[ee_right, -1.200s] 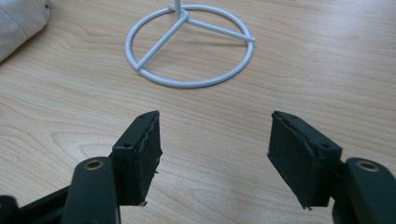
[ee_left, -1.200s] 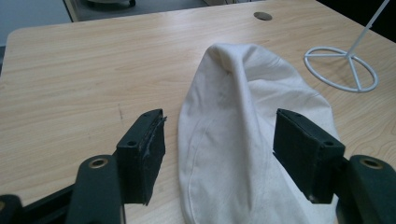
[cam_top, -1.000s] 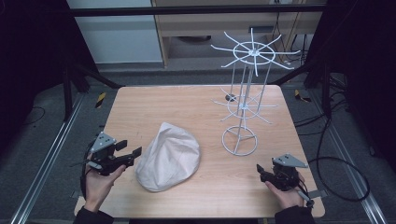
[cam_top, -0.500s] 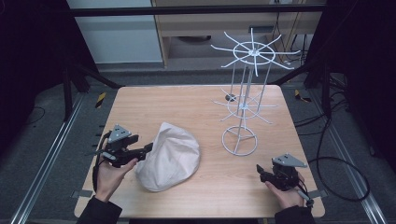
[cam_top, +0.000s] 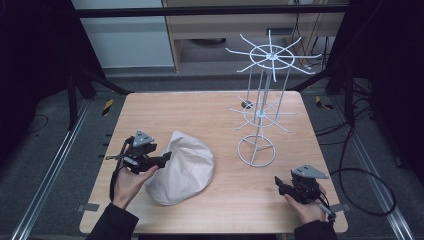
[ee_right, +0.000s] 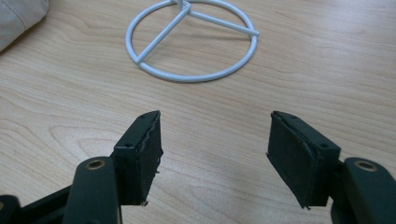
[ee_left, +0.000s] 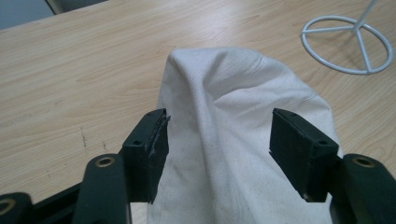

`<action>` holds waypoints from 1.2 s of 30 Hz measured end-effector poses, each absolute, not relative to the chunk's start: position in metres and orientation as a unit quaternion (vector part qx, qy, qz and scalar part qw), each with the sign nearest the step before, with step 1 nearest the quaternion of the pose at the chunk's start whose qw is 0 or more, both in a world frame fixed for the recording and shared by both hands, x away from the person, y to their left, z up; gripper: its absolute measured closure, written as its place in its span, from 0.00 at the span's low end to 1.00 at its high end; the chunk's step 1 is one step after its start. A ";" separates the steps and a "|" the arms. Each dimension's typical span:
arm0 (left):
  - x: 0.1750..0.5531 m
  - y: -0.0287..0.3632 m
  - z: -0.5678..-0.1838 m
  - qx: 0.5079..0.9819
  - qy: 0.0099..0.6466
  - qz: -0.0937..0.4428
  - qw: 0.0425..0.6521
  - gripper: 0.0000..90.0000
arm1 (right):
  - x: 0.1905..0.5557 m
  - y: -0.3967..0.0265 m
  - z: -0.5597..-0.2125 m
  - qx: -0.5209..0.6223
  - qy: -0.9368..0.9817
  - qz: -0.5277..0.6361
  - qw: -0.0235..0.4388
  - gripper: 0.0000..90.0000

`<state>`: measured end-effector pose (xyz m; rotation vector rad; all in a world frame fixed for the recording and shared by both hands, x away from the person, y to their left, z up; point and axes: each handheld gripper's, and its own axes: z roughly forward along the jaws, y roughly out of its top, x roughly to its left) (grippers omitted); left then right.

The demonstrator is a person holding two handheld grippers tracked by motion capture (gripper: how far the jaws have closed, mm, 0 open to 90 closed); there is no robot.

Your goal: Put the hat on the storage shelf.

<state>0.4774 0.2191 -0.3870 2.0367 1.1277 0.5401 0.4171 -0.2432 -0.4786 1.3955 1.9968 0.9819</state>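
A cream cloth cap [cam_top: 182, 167] lies crown-up on the wooden table [cam_top: 200, 115], left of centre. My left gripper [cam_top: 167, 157] is level at the cap's left edge. In the left gripper view its jaws straddle a raised fold of the cap [ee_left: 233, 116]. They have just been closing a little, and the left gripper [ee_left: 217, 140] is still open, with cloth between the pads but no squeeze visible. My right gripper [cam_top: 277, 182] rests near the table's front right corner. The right gripper [ee_right: 215, 144] is open, with only bare wood between its pads.
A white wire display rack [cam_top: 260, 120] with spoked tiers stands right of centre on a ring base [ee_right: 196, 78], a little ahead of the right gripper. The ring base [ee_left: 357, 29] lies beyond the cap. Dark frame rails and cables border the table.
My left gripper has moved right, from beside the cap onto its left edge, so cloth now lies between its jaws. The right hand has stayed where it was.
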 end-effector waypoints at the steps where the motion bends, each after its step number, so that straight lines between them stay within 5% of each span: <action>1: 0.480 0.217 -0.388 0.794 0.440 0.210 0.362 0.43 | 0.417 -0.243 -0.479 0.514 0.735 0.361 0.254 0.39; 36: 0.516 0.203 -0.416 0.825 0.449 0.186 0.290 0.61 | 0.419 -0.245 -0.481 0.514 0.740 0.358 0.245 0.39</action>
